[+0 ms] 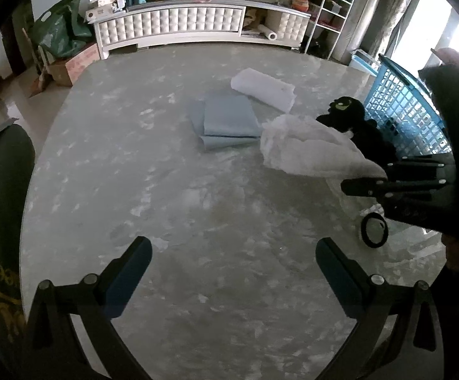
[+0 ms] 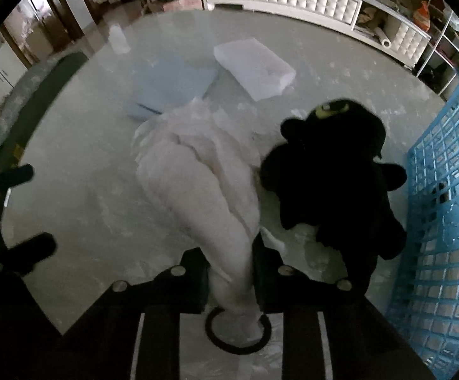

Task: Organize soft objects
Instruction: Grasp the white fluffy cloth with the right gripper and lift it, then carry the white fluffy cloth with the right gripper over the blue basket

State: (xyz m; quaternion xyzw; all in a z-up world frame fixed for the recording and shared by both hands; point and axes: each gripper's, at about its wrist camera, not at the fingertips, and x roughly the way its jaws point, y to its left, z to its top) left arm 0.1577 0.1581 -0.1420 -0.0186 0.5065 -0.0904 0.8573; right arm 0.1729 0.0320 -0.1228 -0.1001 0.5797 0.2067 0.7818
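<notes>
Pinching a white gauzy cloth (image 2: 198, 171) beside the black plush toy (image 2: 334, 171), the right claw (image 2: 231, 278) is clenched; left claw (image 1: 234, 272) released over the bench (image 1: 198, 190).

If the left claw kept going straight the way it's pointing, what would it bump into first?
Most likely just the bare marble table. The left gripper is open, tilted steeply down, and nothing lies between its fingers. Depth is hard to judge.

Left gripper (image 1: 234, 272) jaws spread; right gripper (image 2: 229, 272) jaws clamped
</notes>
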